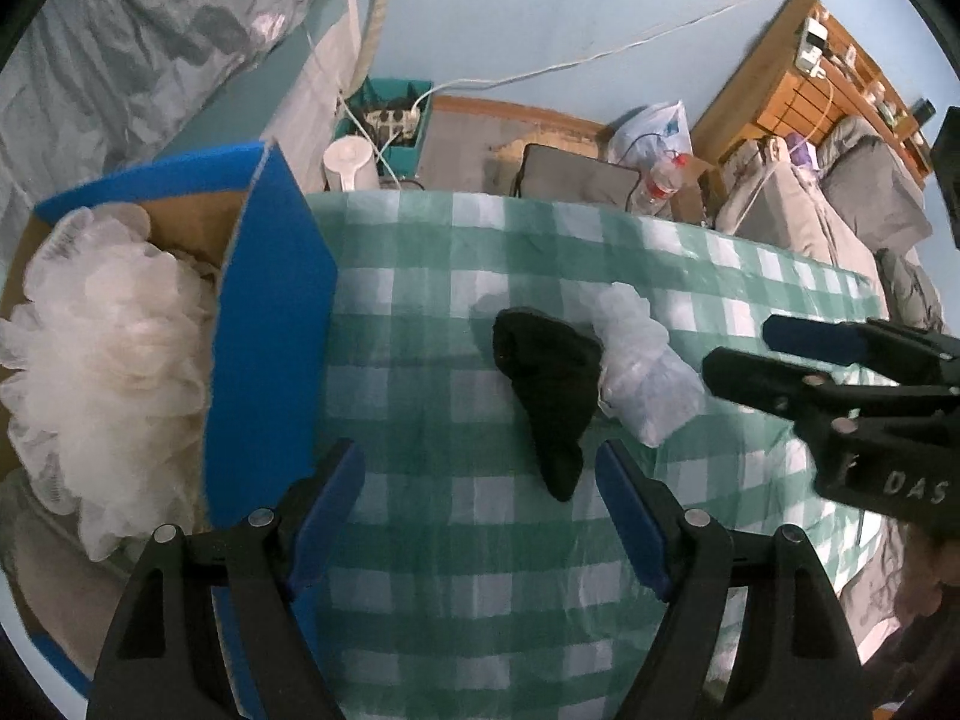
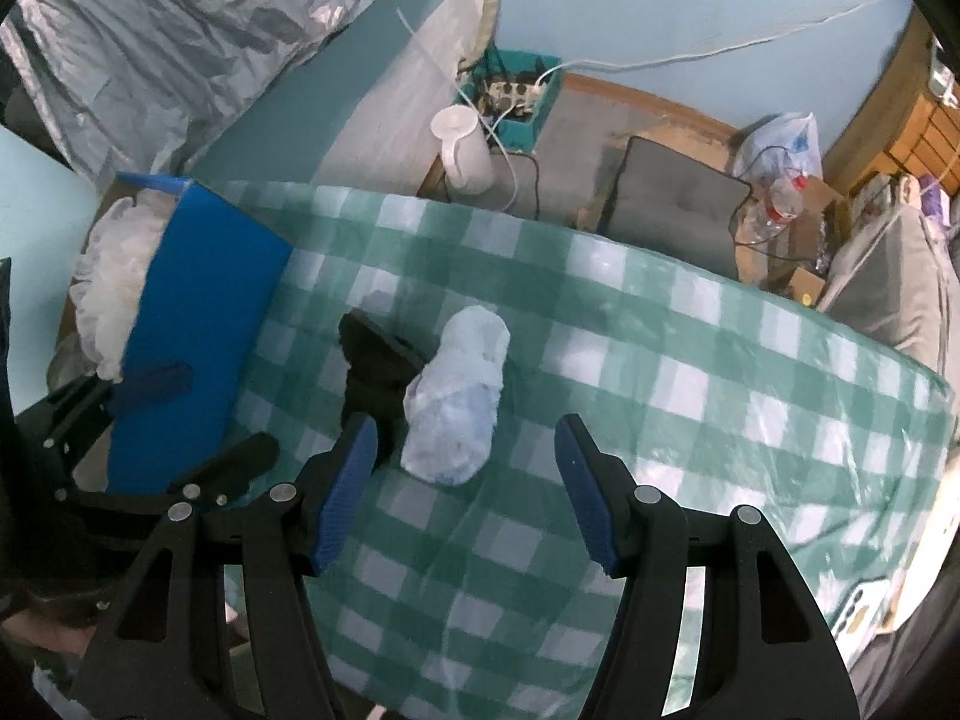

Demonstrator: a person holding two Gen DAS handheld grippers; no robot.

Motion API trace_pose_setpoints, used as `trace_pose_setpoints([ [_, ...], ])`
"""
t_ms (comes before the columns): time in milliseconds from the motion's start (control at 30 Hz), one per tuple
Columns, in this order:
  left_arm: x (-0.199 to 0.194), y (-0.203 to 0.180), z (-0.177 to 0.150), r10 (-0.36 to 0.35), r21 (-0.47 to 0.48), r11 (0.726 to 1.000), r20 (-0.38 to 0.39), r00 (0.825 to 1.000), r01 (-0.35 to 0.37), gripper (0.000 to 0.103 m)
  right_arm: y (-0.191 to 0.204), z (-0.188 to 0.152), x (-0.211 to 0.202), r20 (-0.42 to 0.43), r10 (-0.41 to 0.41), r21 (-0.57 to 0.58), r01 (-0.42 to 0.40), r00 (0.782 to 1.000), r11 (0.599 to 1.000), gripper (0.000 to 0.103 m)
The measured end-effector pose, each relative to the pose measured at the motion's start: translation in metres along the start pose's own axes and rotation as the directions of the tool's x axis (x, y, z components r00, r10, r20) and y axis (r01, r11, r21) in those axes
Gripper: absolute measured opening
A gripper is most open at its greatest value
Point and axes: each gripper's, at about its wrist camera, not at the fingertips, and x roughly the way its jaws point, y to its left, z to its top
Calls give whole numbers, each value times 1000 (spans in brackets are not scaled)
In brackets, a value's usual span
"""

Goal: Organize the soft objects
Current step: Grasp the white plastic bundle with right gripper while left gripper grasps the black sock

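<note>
Cardboard box (image 1: 270, 300), blue-flapped, is kept leftmost as collection bin; a white mesh pouf (image 1: 102, 360) is already inside. Right of the box lie black sock (image 1: 552, 384), then plastic bundle (image 2: 459, 396), framed by spread, empty left gripper (image 1: 480, 510) and right gripper (image 2: 465, 480).

A table covered by a green-and-white checked cloth (image 1: 456, 570) carried a blue-sided cardboard box (image 1: 270, 324) at its left edge, and, near the middle, a black sock (image 1: 552, 384) lay touching a crumpled white plastic bag (image 1: 642, 366) on its right
</note>
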Motion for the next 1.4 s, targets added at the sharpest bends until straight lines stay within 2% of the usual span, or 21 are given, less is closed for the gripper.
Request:
trace_pose_setpoints([
  [100, 3, -3, 2, 27, 4, 1000, 16, 1000, -27, 86, 0, 5, 13, -21, 2, 0, -2, 1000, 1000, 62],
  [200, 6, -7, 6, 36, 10, 999, 14, 999, -36, 86, -1, 9, 24, -39, 6, 6, -5, 999, 1000, 62],
  [467, 11, -14, 8, 15, 5, 1000, -16, 1000, -15, 86, -3, 13, 48, -85, 20, -7, -21, 996, 1000, 62],
  [600, 17, -14, 8, 19, 6, 1000, -33, 999, -19, 86, -5, 12, 58, -117, 38, -4, -39, 992, 999, 41],
  [733, 21, -15, 10, 22, 14, 1000, -43, 999, -21, 86, -5, 11, 55, -109, 28, -29, -31, 994, 999, 36],
  [933, 28, -19, 14, 22, 28, 999, -54, 998, -20, 86, -22, 1, 48, -111, -33, -15, 32, 993, 999, 36],
  [1167, 40, -26, 21, 10, 31, 999, -75, 997, -8, 86, -52, -16, 37, -116, -55, 32, 60, 992, 998, 36],
  [1400, 60, -30, 33, -5, 34, 999, -116, 993, 9, 86, -69, -22, 33, -108, -27, 101, 39, 994, 994, 39],
])
